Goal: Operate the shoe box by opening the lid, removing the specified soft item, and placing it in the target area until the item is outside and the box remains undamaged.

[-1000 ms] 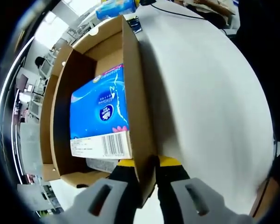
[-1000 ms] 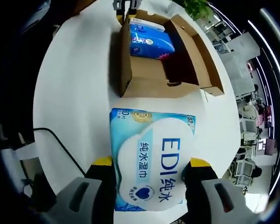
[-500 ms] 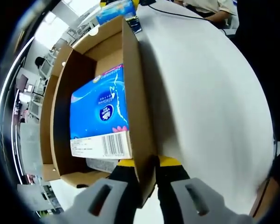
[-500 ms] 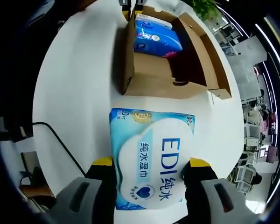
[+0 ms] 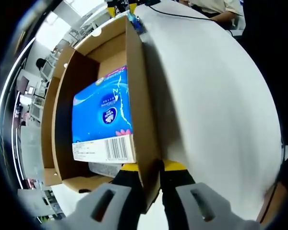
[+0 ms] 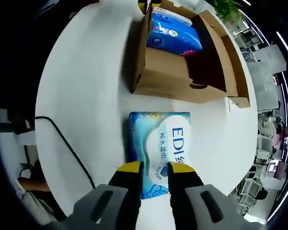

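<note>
Right gripper view: the wipes pack (image 6: 159, 151) lies on the table (image 6: 81, 100) outside the box (image 6: 182, 72), long axis along the nearly closed, empty right gripper (image 6: 153, 167), while the left gripper (image 5: 151, 167) pinches the box wall.

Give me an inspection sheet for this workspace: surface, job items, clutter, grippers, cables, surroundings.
Surface: white table, mostly bare.
Job's things: open cardboard shoe box, its lid not seen; blue tissue pack inside it; EDI wet wipes pack lying flat on the table, just outside the box.
Clutter: nothing seen.
Grippers: left gripper closed on the box's side wall; right gripper above the wipes pack, jaws nearly together, nothing between them.
Cables: black cable running across the table edge.
Surroundings: office furniture and a green plant beyond the table.
</note>
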The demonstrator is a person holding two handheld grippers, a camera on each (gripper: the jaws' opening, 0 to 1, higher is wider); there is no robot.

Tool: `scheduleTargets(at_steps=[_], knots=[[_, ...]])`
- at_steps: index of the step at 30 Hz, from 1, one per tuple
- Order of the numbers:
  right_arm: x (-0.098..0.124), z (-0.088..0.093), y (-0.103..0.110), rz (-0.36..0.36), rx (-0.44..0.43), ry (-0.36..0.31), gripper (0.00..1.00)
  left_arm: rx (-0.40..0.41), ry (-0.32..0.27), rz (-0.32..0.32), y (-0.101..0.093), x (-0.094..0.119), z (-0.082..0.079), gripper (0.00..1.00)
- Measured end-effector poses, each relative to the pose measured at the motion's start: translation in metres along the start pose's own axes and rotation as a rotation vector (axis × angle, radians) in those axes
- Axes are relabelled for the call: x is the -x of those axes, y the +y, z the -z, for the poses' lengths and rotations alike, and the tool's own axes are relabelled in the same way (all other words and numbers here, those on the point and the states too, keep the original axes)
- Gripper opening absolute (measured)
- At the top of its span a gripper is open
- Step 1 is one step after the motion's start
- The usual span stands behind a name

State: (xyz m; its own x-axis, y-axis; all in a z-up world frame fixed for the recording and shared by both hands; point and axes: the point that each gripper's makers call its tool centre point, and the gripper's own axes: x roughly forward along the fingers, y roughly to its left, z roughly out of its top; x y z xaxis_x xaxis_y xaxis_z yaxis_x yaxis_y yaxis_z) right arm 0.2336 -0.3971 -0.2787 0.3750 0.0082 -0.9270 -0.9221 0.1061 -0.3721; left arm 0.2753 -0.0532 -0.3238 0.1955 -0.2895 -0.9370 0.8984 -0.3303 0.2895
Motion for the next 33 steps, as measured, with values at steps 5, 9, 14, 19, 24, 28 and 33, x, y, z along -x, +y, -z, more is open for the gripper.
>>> scheduleTargets(at_steps=[5,9,14,19,24,28,33], knots=[[0.002,-0.001,-0.004,0.012,-0.044,-0.034,0.27,0.000,0.000,-0.001,0.000,0.000,0.000,0.11],[-0.003,-0.002,0.001,-0.005,-0.052,-0.047,0.34,-0.001,0.000,-0.002,0.000,0.000,0.000,0.11],[-0.005,-0.001,0.000,-0.024,-0.118,-0.072,0.55,0.000,0.000,-0.002,0.000,0.000,0.000,0.11],[-0.011,0.003,-0.006,-0.041,-0.094,-0.058,0.62,0.000,0.001,-0.002,0.001,0.000,0.000,0.11],[-0.026,0.003,-0.012,-0.080,-0.072,-0.053,0.69,0.000,0.001,-0.002,0.001,0.000,0.000,0.11],[-0.039,0.004,-0.016,-0.116,-0.061,-0.048,0.68,0.000,0.002,-0.002,0.001,0.000,0.000,0.11],[-0.053,0.004,-0.018,-0.158,-0.073,-0.048,0.69,0.002,0.001,-0.002,0.001,0.000,0.000,0.11]])
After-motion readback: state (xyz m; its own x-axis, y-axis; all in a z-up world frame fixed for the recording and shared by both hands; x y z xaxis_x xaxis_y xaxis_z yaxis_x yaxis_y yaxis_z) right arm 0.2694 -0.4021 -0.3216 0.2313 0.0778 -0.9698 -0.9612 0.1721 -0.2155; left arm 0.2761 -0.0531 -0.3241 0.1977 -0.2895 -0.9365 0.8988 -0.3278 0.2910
